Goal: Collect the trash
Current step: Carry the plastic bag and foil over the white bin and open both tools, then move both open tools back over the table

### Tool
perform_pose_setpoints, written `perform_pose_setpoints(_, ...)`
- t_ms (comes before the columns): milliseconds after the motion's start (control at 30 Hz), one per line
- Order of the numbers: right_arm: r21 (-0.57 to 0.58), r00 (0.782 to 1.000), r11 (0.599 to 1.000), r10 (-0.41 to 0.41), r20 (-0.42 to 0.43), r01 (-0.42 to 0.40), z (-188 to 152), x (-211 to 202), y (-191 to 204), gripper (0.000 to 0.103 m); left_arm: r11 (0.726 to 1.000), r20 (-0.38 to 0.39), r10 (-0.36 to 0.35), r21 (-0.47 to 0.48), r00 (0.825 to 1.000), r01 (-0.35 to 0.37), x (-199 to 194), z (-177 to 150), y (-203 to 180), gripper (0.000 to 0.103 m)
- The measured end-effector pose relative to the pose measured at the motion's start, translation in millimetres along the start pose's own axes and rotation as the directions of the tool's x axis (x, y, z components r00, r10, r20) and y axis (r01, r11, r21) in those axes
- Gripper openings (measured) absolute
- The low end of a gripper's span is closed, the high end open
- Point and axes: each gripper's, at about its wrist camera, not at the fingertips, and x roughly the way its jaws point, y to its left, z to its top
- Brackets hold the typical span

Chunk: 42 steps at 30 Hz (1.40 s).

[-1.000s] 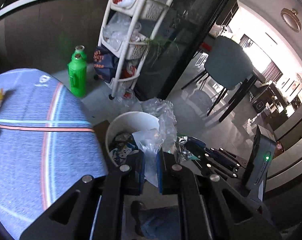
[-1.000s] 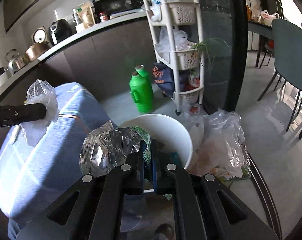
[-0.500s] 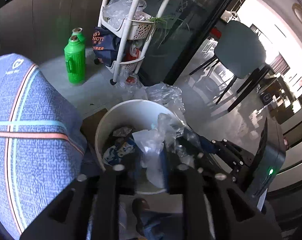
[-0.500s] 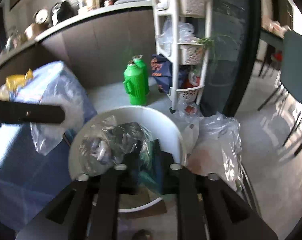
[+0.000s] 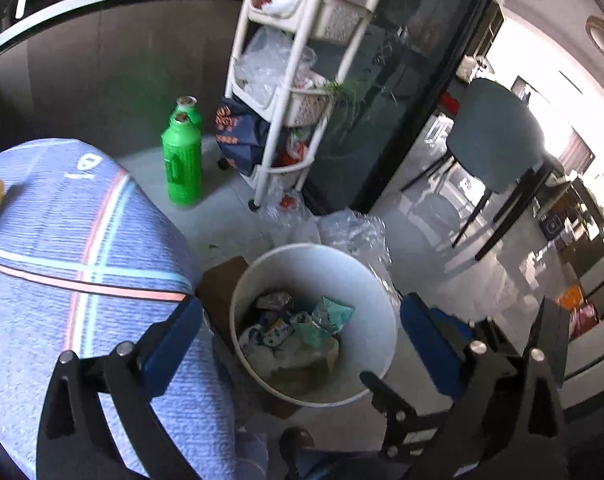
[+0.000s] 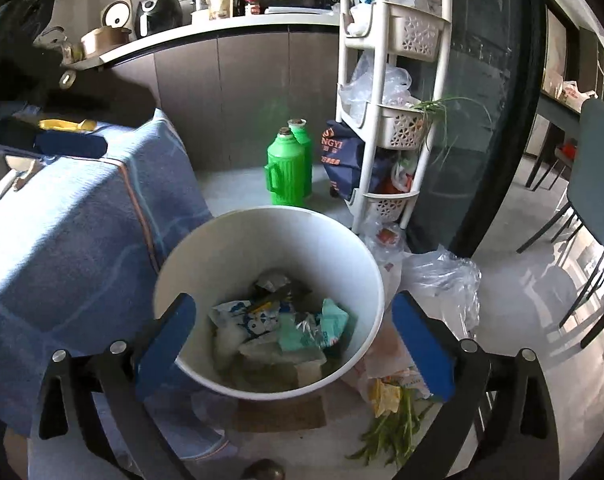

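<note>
Trash in the round white plastic bin [image 6: 365, 264] lay as a heap of crumpled wrappers [image 6: 286, 328], below and between the spread blue pads of the right gripper [image 6: 292, 340], whose jaws stood wide apart and held nothing. Likewise the left gripper [image 5: 302, 332] hung open and empty over that bin [image 5: 258, 280], the wrappers [image 5: 298, 328] between its fingers. Beside the bin stood a blue-clothed table [image 6: 74, 232]; behind it, green plastic bottles [image 6: 286, 172].
</note>
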Motion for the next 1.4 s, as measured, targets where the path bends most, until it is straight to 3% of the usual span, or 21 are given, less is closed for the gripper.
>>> perform_pose_setpoints(300,0.015,0.997,0.999,0.051,0.05,-0.052,17,-42,24,0.094,0.999,0.039,-0.008,-0.048,0.999,0.009,-55,-8,4,0.099)
perform_pose_setpoints(567,-0.011,0.986,0.99,0.14,0.093,-0.14,34,-87,60,0.094,0.988,0.105,0.054,-0.151,0.993,-0.038,-128,-32,36,0.099)
perform_pose_setpoints(700,-0.033,0.976,0.98,0.2,0.091,-0.198,38,-98,84,0.094,0.967,0.128,0.126,-0.239,0.984,-0.092,-166,-53,73,0.099)
perform_pose_setpoints(867,-0.059,0.962,0.964,0.264,0.073,-0.26,47,-103,118,0.094,0.924,0.119,0.252,-0.324,0.96,-0.203,-203,-79,118,0.099)
perform_pose_setpoints(1067,-0.043,0.932,0.933,0.36,0.034,-0.358,66,-103,164,0.094,0.852,0.098,0.366,-0.435,0.925,-0.291,-241,-109,183,0.099)
perform_pose_setpoints(1200,-0.079,0.919,0.916,0.395,-0.003,-0.394,82,-96,204,0.094,0.826,0.112,0.385,-0.485,0.916,-0.288,-254,-117,222,0.099)
perform_pose_setpoints(1300,-0.106,0.908,0.902,0.417,-0.037,-0.418,93,-85,235,0.093,0.826,0.123,0.374,-0.496,0.919,-0.269,-254,-115,244,0.098)
perform_pose_setpoints(1400,-0.125,0.91,0.901,0.408,-0.078,-0.415,101,-68,263,0.09,0.825,0.106,0.381,-0.488,0.919,-0.285,-247,-111,263,0.09)
